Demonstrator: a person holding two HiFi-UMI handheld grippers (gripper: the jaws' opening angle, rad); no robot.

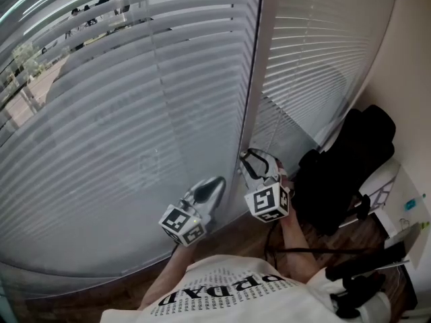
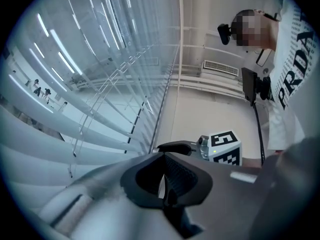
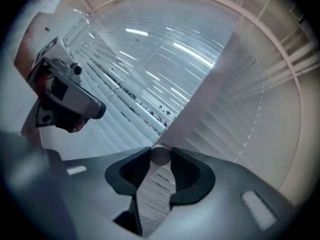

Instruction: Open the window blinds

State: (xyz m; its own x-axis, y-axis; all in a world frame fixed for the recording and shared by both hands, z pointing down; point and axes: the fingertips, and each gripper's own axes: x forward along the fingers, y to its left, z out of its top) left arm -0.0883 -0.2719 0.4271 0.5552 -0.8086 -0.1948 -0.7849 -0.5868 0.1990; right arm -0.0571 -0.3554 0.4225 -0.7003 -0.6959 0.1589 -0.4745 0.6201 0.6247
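1. There were two blinds. The wide left blind (image 1: 121, 126) filled the head view from 8 to 12 o'clock. The narrow right blind (image 1: 303, 59) sat at 1 o'clock.
2. One pale window post (image 1: 252, 79) ran up between them.
3. The slats of both blinds were white and flat, and lay almost shut, overlapping each other. Only at 10 to 11 o'clock on the left blind did thin gaps show daylight and the outdoors.
4. One rod (image 3: 160, 154) was in play. Its round, pale grey end sat low by the post, at 6 o'clock of the blinds' meeting line.
5. There were two grippers, each carrying one marker cube.
6. The right gripper (image 1: 249, 159) was at the foot of the post. In its own view the right gripper (image 3: 160, 159) had its fingers (image 3: 182, 171) clenched on the round end of the rod, one pad on each side.
7. The left gripper (image 1: 214, 184) was at 8 o'clock of the right one, close to the bottom slats of the left blind. In its own view the left gripper (image 2: 164, 156) had its fingers (image 2: 182, 176) pressed together, with nothing made out between them.
8. One black chair (image 1: 343, 167) stood at 3 o'clock of the right gripper.
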